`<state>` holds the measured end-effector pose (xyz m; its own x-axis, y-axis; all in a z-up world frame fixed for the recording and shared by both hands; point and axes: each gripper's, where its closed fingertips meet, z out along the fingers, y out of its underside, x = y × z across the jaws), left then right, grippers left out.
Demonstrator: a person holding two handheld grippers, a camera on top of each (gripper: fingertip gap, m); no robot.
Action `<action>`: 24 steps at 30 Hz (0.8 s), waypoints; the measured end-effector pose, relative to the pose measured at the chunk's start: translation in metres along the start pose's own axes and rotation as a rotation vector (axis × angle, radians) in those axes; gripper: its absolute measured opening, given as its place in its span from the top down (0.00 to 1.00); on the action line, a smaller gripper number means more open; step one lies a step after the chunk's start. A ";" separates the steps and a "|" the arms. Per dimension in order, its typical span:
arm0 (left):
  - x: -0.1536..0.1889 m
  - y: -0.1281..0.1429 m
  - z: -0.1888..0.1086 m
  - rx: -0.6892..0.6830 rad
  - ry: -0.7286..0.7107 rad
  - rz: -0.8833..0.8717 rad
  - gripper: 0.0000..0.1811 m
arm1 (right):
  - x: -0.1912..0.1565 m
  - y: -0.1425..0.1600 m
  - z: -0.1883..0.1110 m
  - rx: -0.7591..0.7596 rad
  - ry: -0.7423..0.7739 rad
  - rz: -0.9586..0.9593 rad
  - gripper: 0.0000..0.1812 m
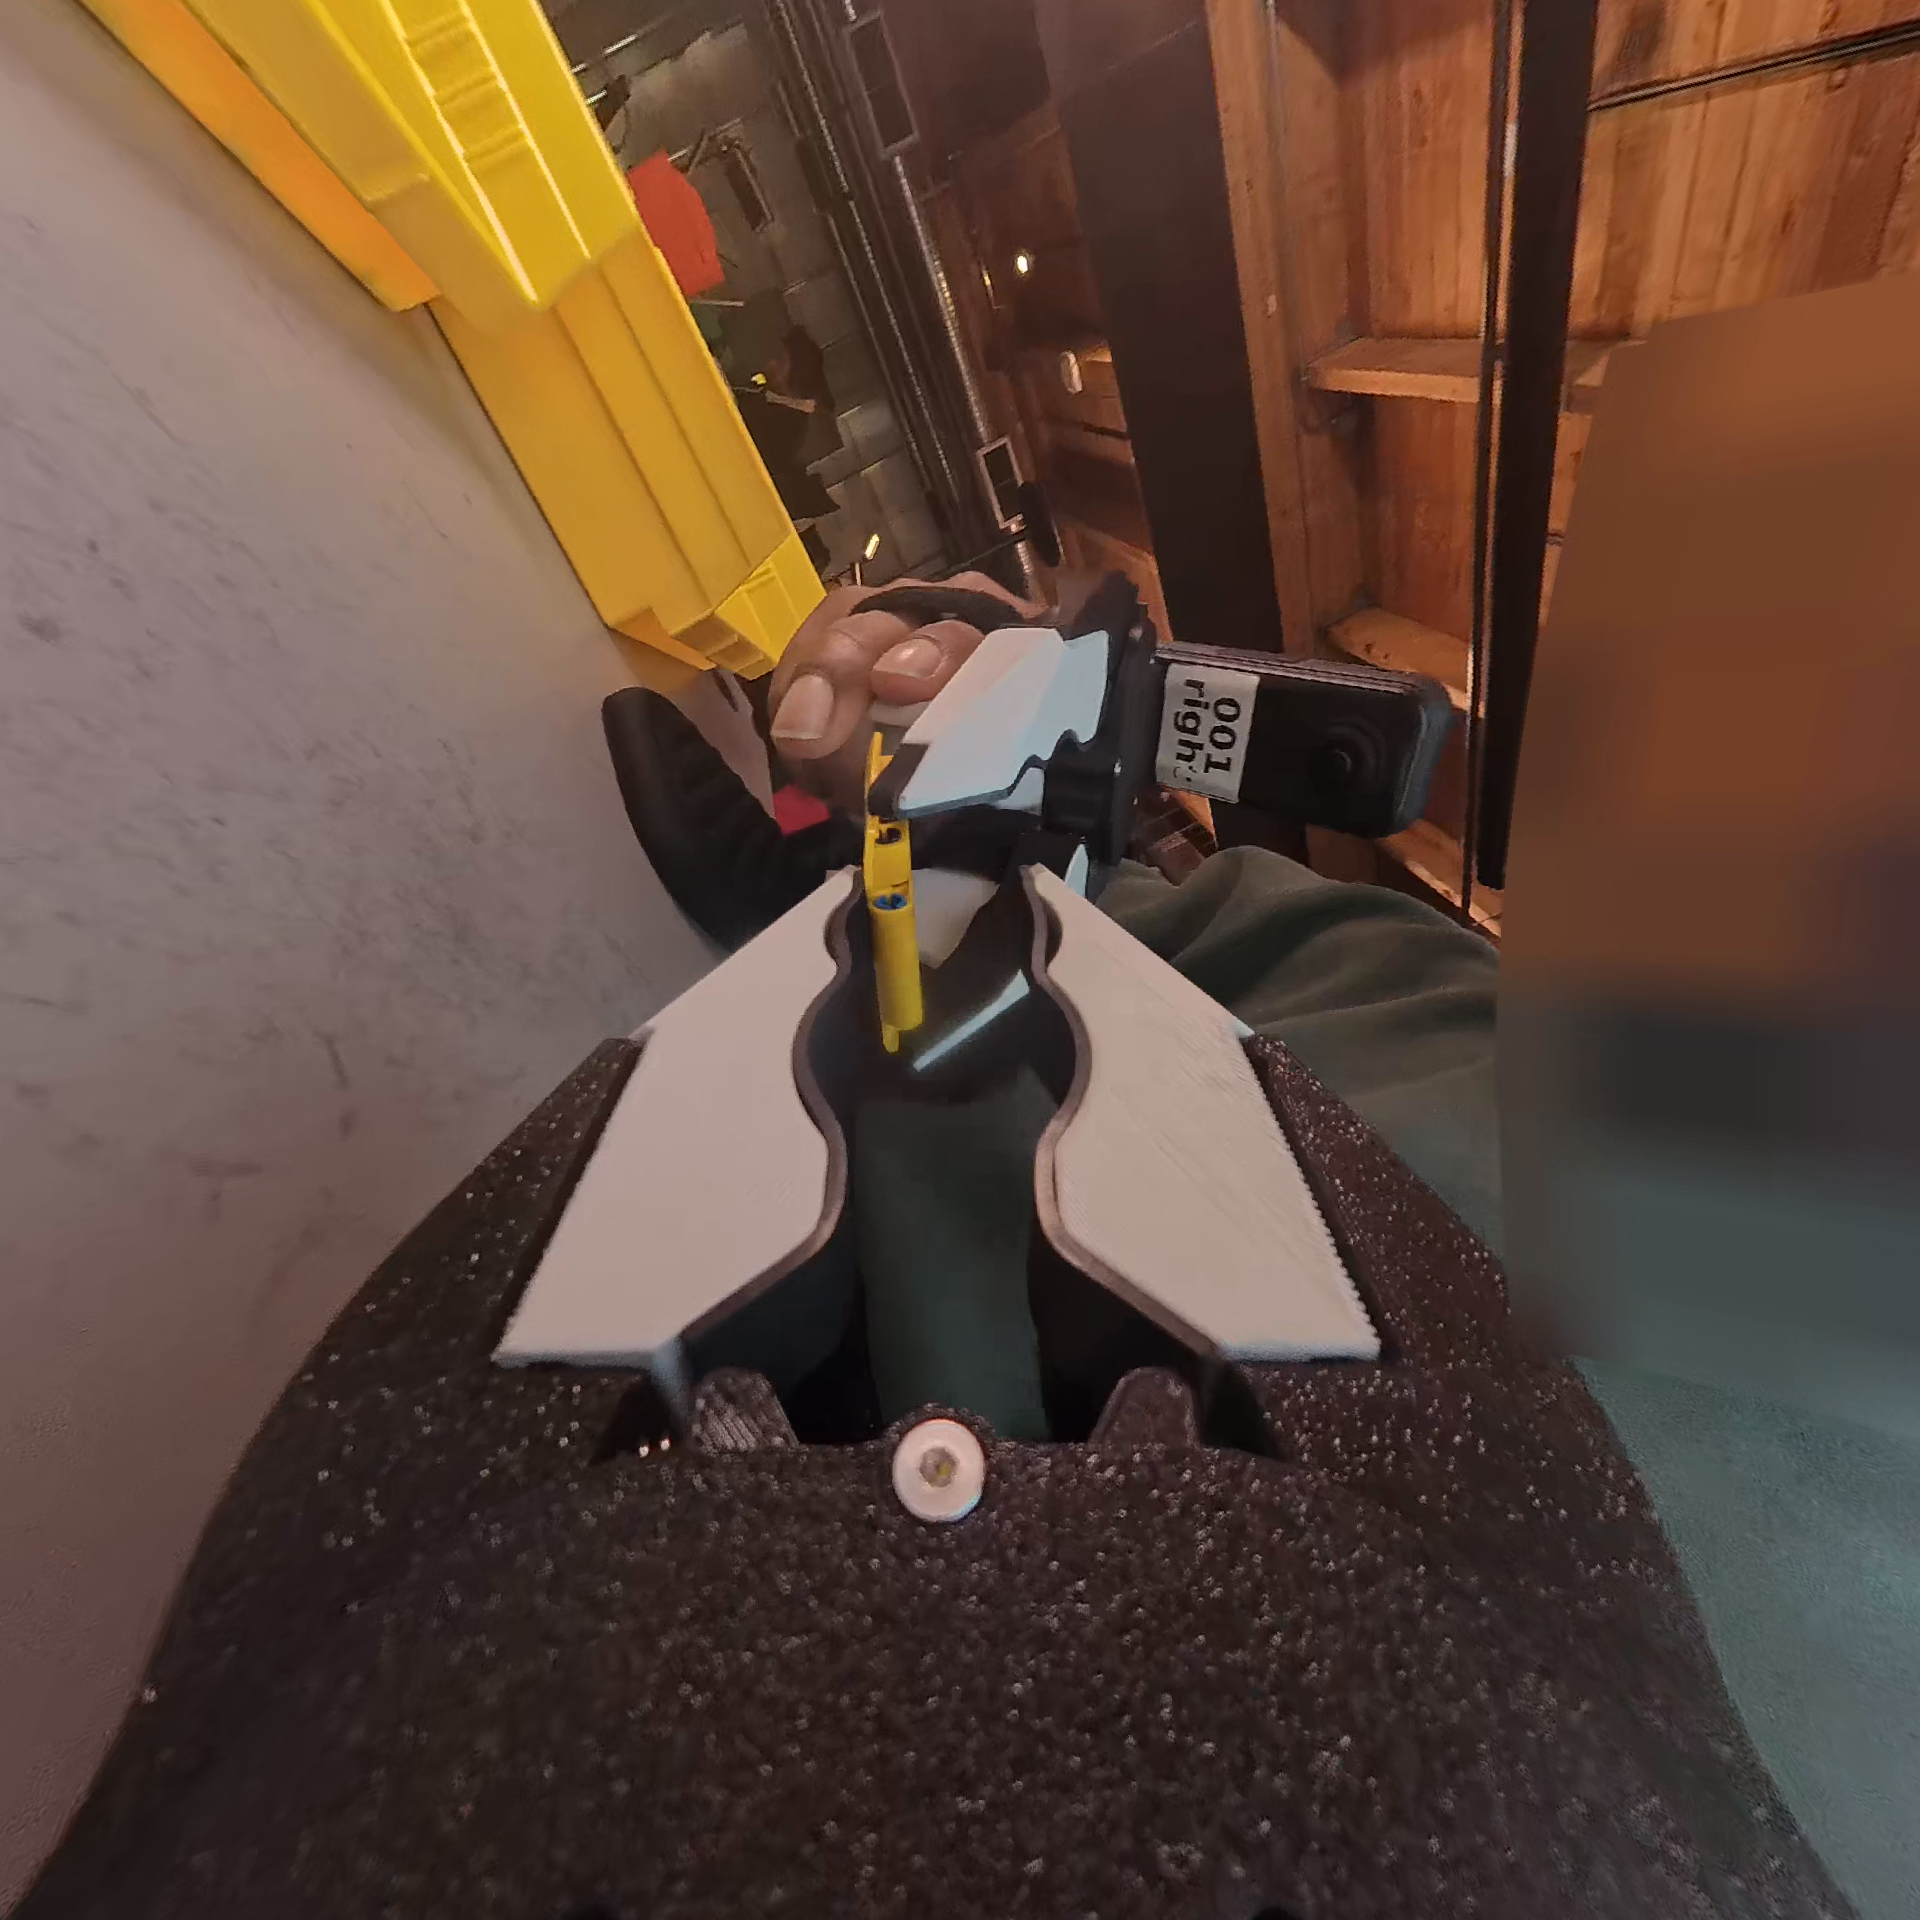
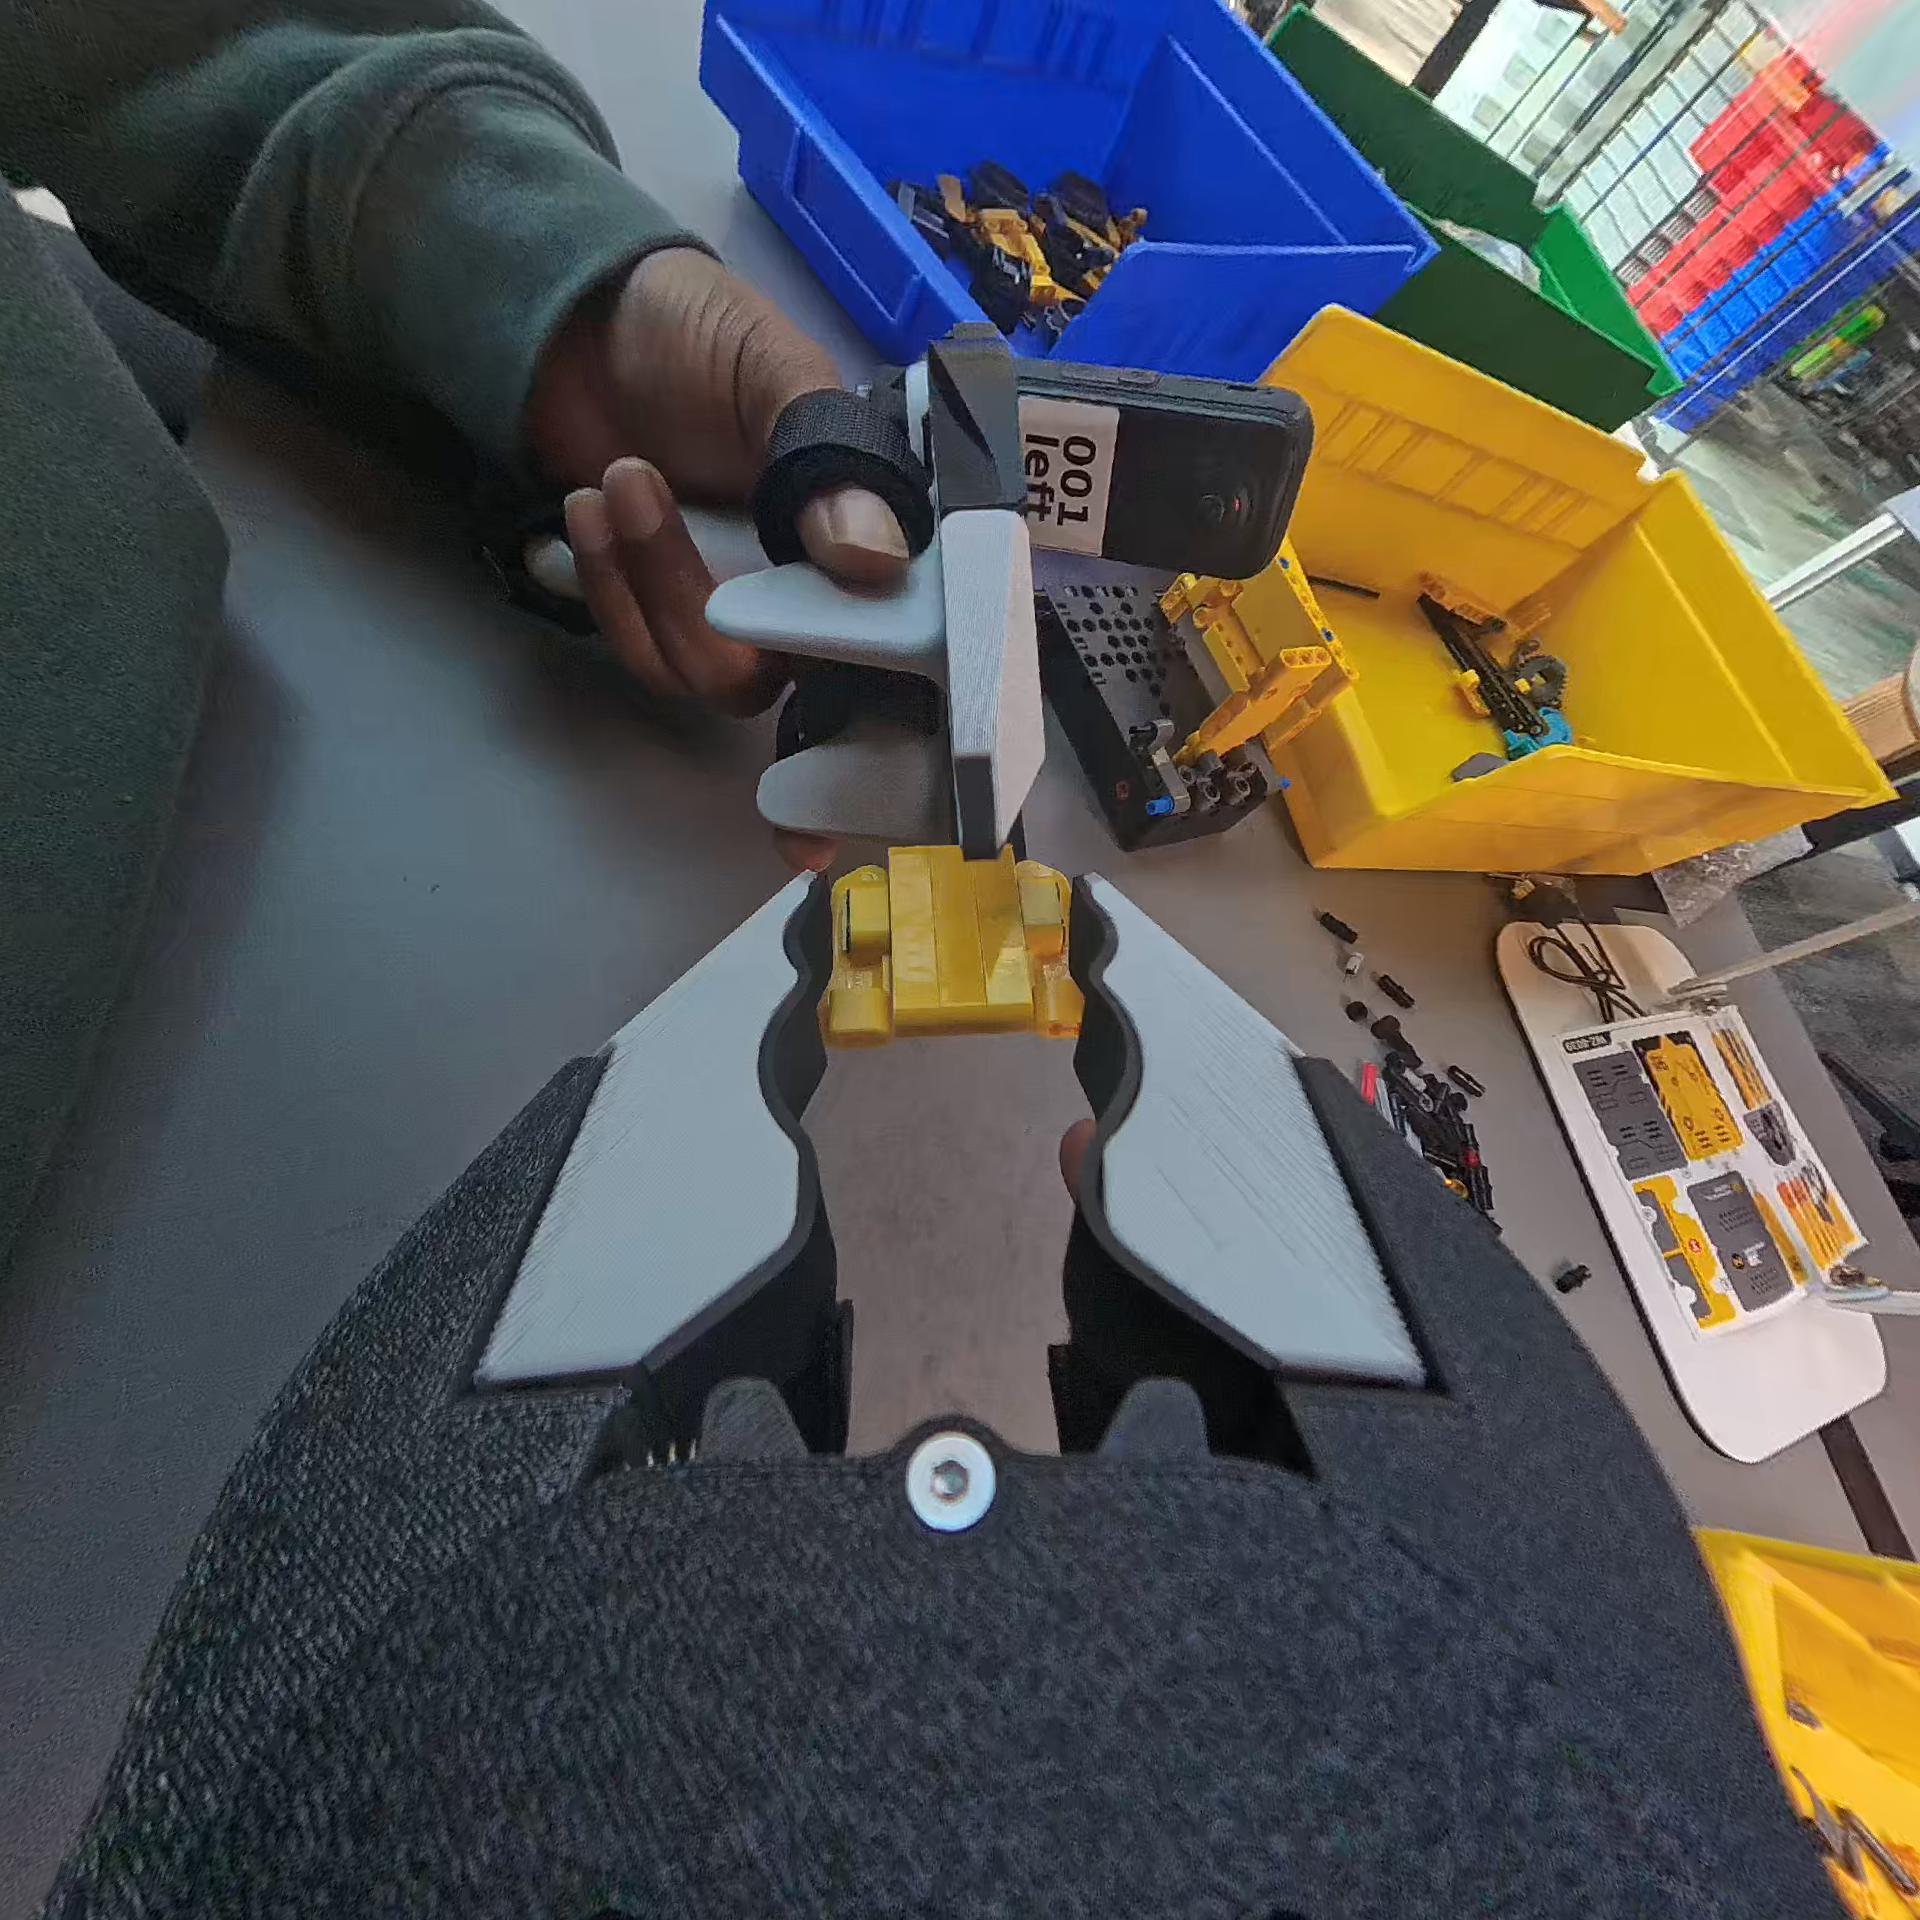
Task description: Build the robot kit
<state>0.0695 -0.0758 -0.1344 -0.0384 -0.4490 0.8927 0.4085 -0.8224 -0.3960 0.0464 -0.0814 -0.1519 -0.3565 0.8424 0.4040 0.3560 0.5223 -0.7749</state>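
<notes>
My right gripper (image 2: 948,920) is shut on a flat yellow brick assembly (image 2: 951,951) and holds it by its two side edges above the grey table (image 2: 395,935). My left gripper (image 2: 982,836) comes down from above, and its tip meets the assembly's far edge. In the left wrist view the assembly (image 1: 888,940) shows edge-on as a thin strip. It sits between my left gripper's (image 1: 945,883) fingers, close to the left one, with a wide gap on the other side. The right gripper's fingers (image 1: 961,743) clamp it from top and bottom there.
Behind the grippers are a blue bin (image 2: 1226,301) with black and yellow parts, a green bin (image 2: 1496,322) and a yellow bin (image 2: 1538,821). A half-built grey and yellow model (image 2: 1174,707) stands by the yellow bin. Loose black pins (image 2: 1429,1107) and a sticker sheet (image 2: 1704,1174) lie to the right. My two grippers' fingertips are within a few centimetres of each other.
</notes>
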 end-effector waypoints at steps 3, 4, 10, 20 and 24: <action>0.005 -0.006 -0.005 0.031 0.023 0.008 0.84 | 0.007 -0.006 -0.006 0.051 0.046 0.042 0.76; 0.005 -0.008 -0.007 0.040 0.017 0.015 0.86 | 0.009 -0.008 -0.009 0.066 0.061 0.047 0.76; 0.001 -0.003 -0.005 0.011 -0.035 0.076 0.96 | 0.004 -0.008 -0.011 0.063 0.030 0.076 0.76; -0.013 0.006 -0.004 -0.047 -0.162 0.147 0.97 | -0.001 0.004 -0.011 -0.087 -0.021 -0.009 0.80; -0.016 0.004 -0.006 -0.042 -0.194 0.153 0.97 | 0.001 0.006 -0.010 -0.138 0.003 -0.068 0.79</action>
<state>0.0665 -0.0738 -0.1519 0.1982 -0.4974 0.8446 0.3576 -0.7656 -0.5348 0.0570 -0.0762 -0.1512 -0.3814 0.8045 0.4553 0.4460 0.5915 -0.6717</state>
